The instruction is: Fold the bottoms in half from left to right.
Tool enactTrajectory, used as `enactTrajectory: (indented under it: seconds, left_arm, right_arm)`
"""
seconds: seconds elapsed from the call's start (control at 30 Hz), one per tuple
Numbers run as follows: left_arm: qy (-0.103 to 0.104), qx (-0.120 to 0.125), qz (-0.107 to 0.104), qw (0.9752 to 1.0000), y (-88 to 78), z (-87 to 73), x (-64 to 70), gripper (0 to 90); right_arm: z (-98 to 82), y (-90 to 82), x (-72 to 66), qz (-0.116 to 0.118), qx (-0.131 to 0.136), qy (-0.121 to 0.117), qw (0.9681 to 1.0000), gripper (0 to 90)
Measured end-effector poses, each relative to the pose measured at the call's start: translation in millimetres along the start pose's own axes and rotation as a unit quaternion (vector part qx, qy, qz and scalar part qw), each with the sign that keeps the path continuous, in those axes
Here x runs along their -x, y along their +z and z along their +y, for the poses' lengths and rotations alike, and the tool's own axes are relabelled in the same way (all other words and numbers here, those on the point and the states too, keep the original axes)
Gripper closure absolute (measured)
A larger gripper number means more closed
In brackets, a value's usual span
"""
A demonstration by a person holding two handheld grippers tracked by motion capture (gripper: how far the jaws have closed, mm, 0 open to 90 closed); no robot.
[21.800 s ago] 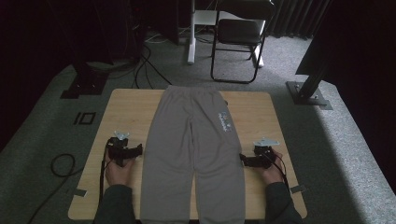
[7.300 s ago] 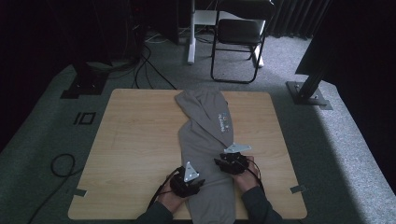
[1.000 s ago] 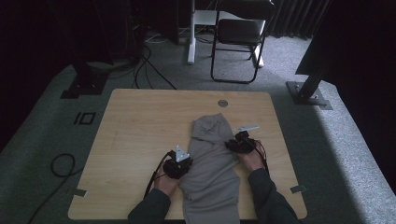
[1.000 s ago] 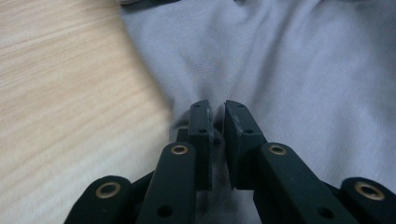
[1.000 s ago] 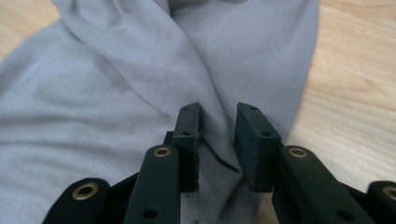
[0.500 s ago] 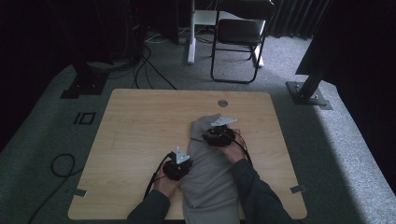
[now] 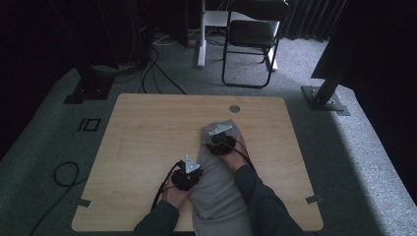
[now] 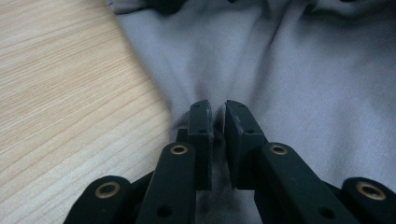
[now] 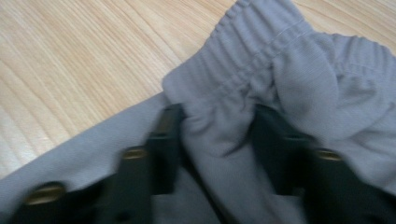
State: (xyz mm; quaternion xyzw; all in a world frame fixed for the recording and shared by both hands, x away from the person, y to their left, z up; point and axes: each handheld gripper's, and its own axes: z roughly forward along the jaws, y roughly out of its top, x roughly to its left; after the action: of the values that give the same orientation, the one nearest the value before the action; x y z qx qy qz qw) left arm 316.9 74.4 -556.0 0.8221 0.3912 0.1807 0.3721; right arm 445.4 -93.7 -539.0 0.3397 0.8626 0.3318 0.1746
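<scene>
Grey trousers (image 7: 216,189) lie folded in a narrow bundle on the wooden table (image 7: 147,128), running from its middle to the near edge. My left gripper (image 7: 186,173) rests at the bundle's left edge. In the left gripper view its jaws (image 8: 217,109) are shut on a pinch of grey cloth (image 8: 303,70), and creases fan out from them. My right gripper (image 7: 220,140) sits on the bundle's far end. In the right gripper view it (image 9: 217,116) is shut on the bunched elastic waistband (image 9: 252,51), which bulges up between the jaws.
A round grommet hole (image 7: 234,108) sits near the table's far edge. Bare wood spreads left of the trousers. Beyond the table stand a chair (image 7: 251,34) and a stand base (image 7: 324,96). A cable loop (image 7: 64,172) lies on the carpet at left.
My right gripper has carried the waistband leftward across the bundle's far end, bunching the cloth narrower. The left gripper has stayed in place on the left edge.
</scene>
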Motion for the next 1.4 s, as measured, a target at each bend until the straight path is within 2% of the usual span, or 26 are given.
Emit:
enactTrajectory:
  seconds: [0.07, 0.1, 0.17, 0.2, 0.23, 0.27, 0.37, 0.43, 0.47, 0.5, 0.57, 0.67, 0.7, 0.73, 0.8, 0.83, 0.87, 0.9, 0.93, 1.0, 1.03, 1.07, 1.13, 1.23, 1.3, 1.4]
  left_arm:
    - [-0.001, 0.001, -0.001, 1.0000, -0.7, -0.7, 0.2, 81.9]
    - [0.001, -0.001, -0.001, 1.0000, -1.6, -1.3, 0.6, 81.9]
    - [0.001, -0.001, -0.001, 1.0000, -2.1, -1.7, 1.0, 81.9]
    - [0.001, -0.001, -0.002, 1.0000, -2.7, -2.2, 1.3, 81.9]
    - [0.001, -0.001, -0.002, 1.0000, -3.4, -2.8, 1.9, 81.8]
    - [0.003, 0.000, -0.001, 1.0000, -4.0, -3.4, 2.3, 81.8]
    - [0.004, 0.001, -0.002, 1.0000, -5.2, -4.6, 3.7, 80.8]
    - [0.007, 0.002, -0.010, 0.9999, -5.2, -4.6, 3.7, 74.8]
    - [0.009, 0.002, -0.014, 0.9999, -5.1, -4.4, 3.9, 67.0]
    - [0.012, 0.004, -0.016, 0.9998, -5.2, -4.3, 4.5, 64.7]
    - [0.018, 0.018, -0.025, 0.9994, -6.6, -4.6, 4.6, 63.9]
    - [0.011, 0.041, -0.032, 0.9986, -9.7, -4.5, 2.0, 63.9]
    - [0.005, 0.046, -0.032, 0.9984, -10.1, -4.4, 0.3, 63.8]
    - [0.000, 0.049, -0.029, 0.9984, -10.1, -4.1, -1.6, 63.9]
    - [-0.005, 0.048, -0.028, 0.9984, -9.3, -3.6, -3.6, 63.8]
    - [-0.012, 0.039, -0.029, 0.9988, -4.4, -1.0, -6.0, 63.8]
    - [-0.011, 0.030, -0.026, 0.9992, -1.5, 0.7, -5.9, 64.1]
    - [-0.009, 0.015, -0.023, 0.9996, 1.2, 2.4, -5.4, 65.7]
    - [-0.005, 0.003, -0.020, 0.9998, 3.6, 3.6, -4.1, 68.5]
    - [0.014, 0.001, -0.013, 0.9998, 3.8, 3.5, 0.7, 75.1]
    - [0.019, 0.001, -0.011, 0.9998, 3.4, 3.2, 2.4, 78.6]
    - [0.021, 0.000, -0.010, 0.9997, 2.8, 2.8, 3.1, 79.5]
    - [0.016, 0.001, -0.015, 0.9998, 1.6, 1.4, 3.6, 79.6]
    - [0.023, -0.001, -0.018, 0.9996, -2.3, -1.9, 6.2, 79.6]
    - [0.024, 0.000, -0.023, 0.9994, -5.2, -4.6, 7.2, 79.7]
    - [0.022, 0.000, -0.030, 0.9993, -10.2, -9.2, 7.8, 79.7]
  right_arm:
    - [1.3, -5.3, 5.4, 0.000, 0.010, 0.014, 0.9999, 82.4]
    - [2.7, -15.3, 14.9, 0.004, 0.036, 0.044, 0.9984, 86.3]
    - [3.9, -26.0, 28.6, 0.003, 0.059, 0.076, 0.9954, 87.0]
    - [3.9, -26.0, 28.6, 0.003, 0.059, 0.076, 0.9954, 87.0]
    - [2.8, -36.3, 46.3, 0.000, 0.075, 0.110, 0.9911, 87.1]
    - [2.8, -36.3, 46.3, 0.000, 0.075, 0.110, 0.9911, 87.1]
    - [-5.6, -47.3, 76.7, -0.007, 0.087, 0.170, 0.9816, 87.3]
    - [-13.7, -49.9, 94.9, -0.015, 0.084, 0.206, 0.9749, 86.6]
    - [-22.1, -50.8, 107.4, -0.051, 0.072, 0.237, 0.9674, 76.4]
    - [-26.1, -51.3, 112.0, -0.059, 0.065, 0.255, 0.9628, 74.3]
    - [-33.1, -53.7, 115.9, -0.047, 0.074, 0.271, 0.9587, 64.0]
    - [-35.6, -55.3, 112.5, -0.031, 0.087, 0.267, 0.9592, 55.8]
    - [-35.7, -54.4, 110.2, -0.022, 0.089, 0.258, 0.9619, 52.9]
    - [-35.0, -49.8, 104.3, -0.012, 0.079, 0.238, 0.9679, 50.5]
    - [-35.0, -49.8, 104.3, -0.012, 0.079, 0.238, 0.9679, 50.5]
    - [-34.4, -46.0, 100.8, -0.018, 0.066, 0.227, 0.9714, 49.1]
    - [-34.0, -34.9, 95.1, -0.030, 0.027, 0.207, 0.9775, 53.1]
    - [-34.0, -31.7, 93.2, -0.049, 0.013, 0.194, 0.9796, 64.7]
    - [-34.6, -30.4, 93.3, -0.062, 0.007, 0.189, 0.9800, 75.9]
    - [-36.9, -31.7, 98.9, -0.076, 0.001, 0.206, 0.9755, 87.1]
    - [-38.9, -33.7, 102.6, -0.088, -0.003, 0.218, 0.9719, 87.3]
    - [-40.6, -34.9, 104.8, -0.088, -0.007, 0.222, 0.9710, 85.1]
    - [-42.8, -36.2, 104.3, -0.097, -0.020, 0.206, 0.9736, 73.0]
    - [-48.2, -39.4, 101.7, -0.084, -0.030, 0.187, 0.9783, 71.1]
    - [-53.3, -40.3, 97.6, -0.078, -0.037, 0.182, 0.9795, 71.2]
    - [-59.9, -43.9, 89.4, -0.072, -0.026, 0.167, 0.9830, 73.5]
